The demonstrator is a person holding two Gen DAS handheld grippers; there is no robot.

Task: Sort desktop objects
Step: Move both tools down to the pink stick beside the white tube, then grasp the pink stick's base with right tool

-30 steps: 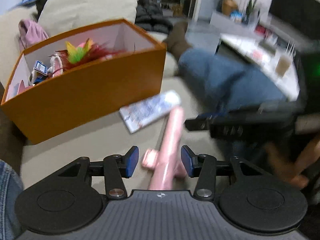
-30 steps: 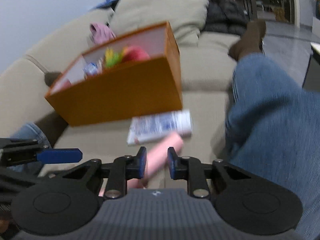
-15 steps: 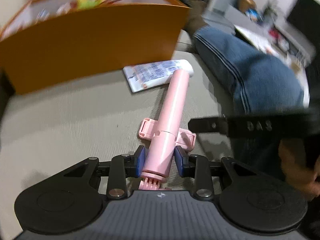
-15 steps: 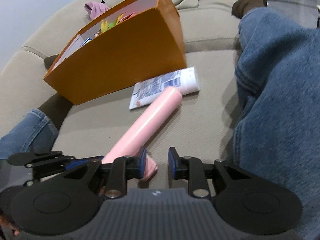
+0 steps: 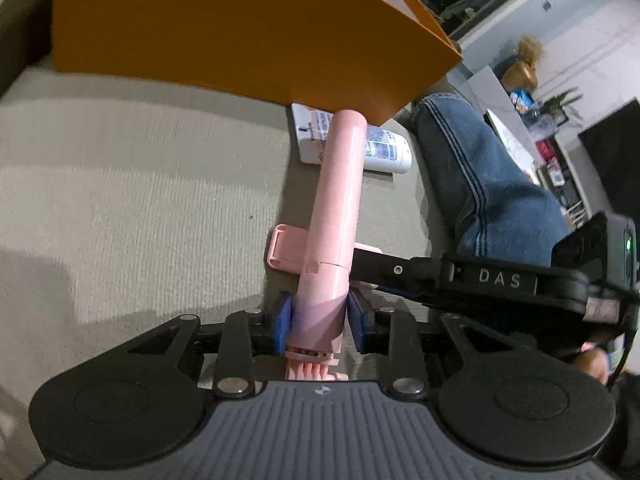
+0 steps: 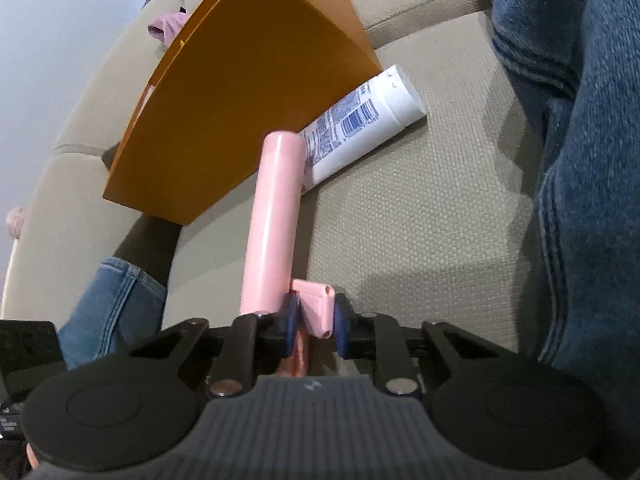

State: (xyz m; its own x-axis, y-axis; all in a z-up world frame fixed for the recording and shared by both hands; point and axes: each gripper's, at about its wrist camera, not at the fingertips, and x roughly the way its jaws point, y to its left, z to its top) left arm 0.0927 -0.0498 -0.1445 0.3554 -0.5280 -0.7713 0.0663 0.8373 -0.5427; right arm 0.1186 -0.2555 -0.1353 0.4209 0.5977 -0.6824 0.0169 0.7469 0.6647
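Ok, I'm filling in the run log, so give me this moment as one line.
left gripper: shut on pink selfie stick | right gripper: around its clamp arm | white tube: on sofa beside orange box

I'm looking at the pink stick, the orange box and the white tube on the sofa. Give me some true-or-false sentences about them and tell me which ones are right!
1. The left tongs are closed around the thick end of the pink stick. True.
2. The white tube is inside the orange box. False: it lies on the sofa cushion next to the box.
3. The right tongs are pinching the stick's pink side clip. True.
4. The pink stick's far end rests on a plate. False: it lies over the white tube; no plate shows.
5. The orange box is blue. False: it is orange.
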